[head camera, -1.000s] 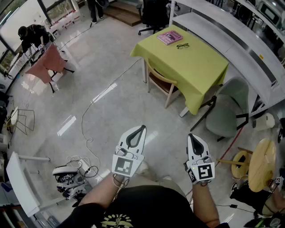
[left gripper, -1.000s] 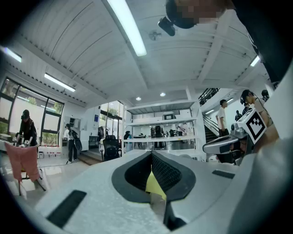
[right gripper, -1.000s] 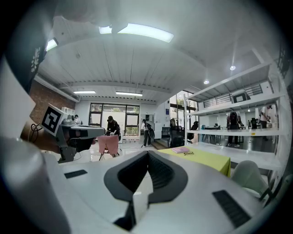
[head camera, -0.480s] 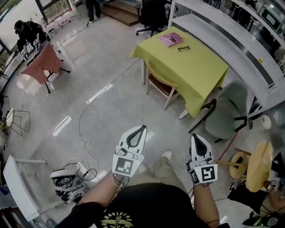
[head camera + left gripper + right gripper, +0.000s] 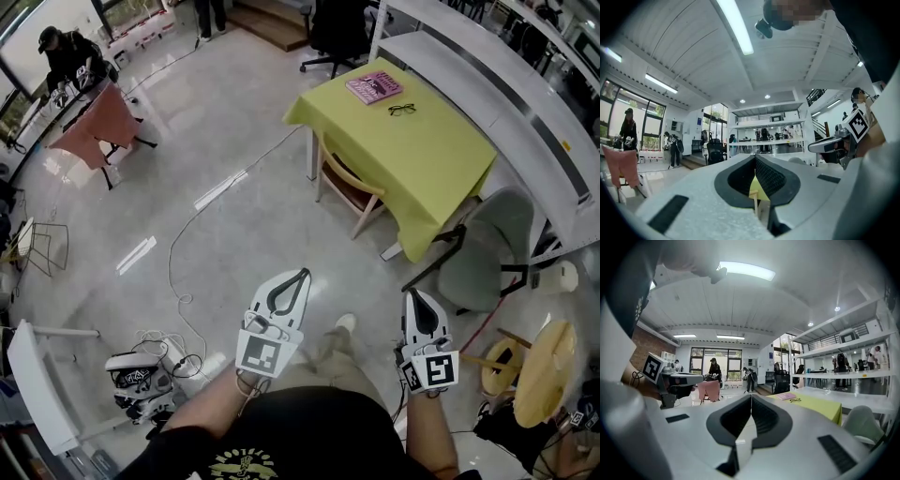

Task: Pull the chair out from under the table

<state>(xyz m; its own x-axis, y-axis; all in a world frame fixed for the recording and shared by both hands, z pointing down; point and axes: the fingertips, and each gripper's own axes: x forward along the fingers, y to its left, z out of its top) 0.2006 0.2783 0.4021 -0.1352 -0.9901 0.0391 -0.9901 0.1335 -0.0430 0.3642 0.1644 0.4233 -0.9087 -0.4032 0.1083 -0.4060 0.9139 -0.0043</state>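
Observation:
The wooden chair (image 5: 350, 184) stands tucked under the left side of the table with the yellow-green cloth (image 5: 412, 150), across the floor from me. My left gripper (image 5: 299, 274) is held out level over the floor, shut and empty, well short of the chair. My right gripper (image 5: 416, 294) is beside it, also shut and empty. In the left gripper view the shut jaws (image 5: 755, 160) frame a sliver of yellow cloth and a wooden chair leg (image 5: 755, 202). From the right gripper (image 5: 751, 397) the table (image 5: 813, 407) shows ahead to the right.
A pink book (image 5: 373, 87) and glasses (image 5: 402, 110) lie on the table. A grey armchair (image 5: 480, 251) stands at its near right, white benches (image 5: 511, 89) behind. A cable (image 5: 176, 253) crosses the floor; a machine (image 5: 138, 377) sits at my left, round wooden stools (image 5: 544, 361) at my right.
I have stepped toward the table, and a shoe now shows between the grippers. Both grippers moved forward with me and stayed shut. The chair has not moved.

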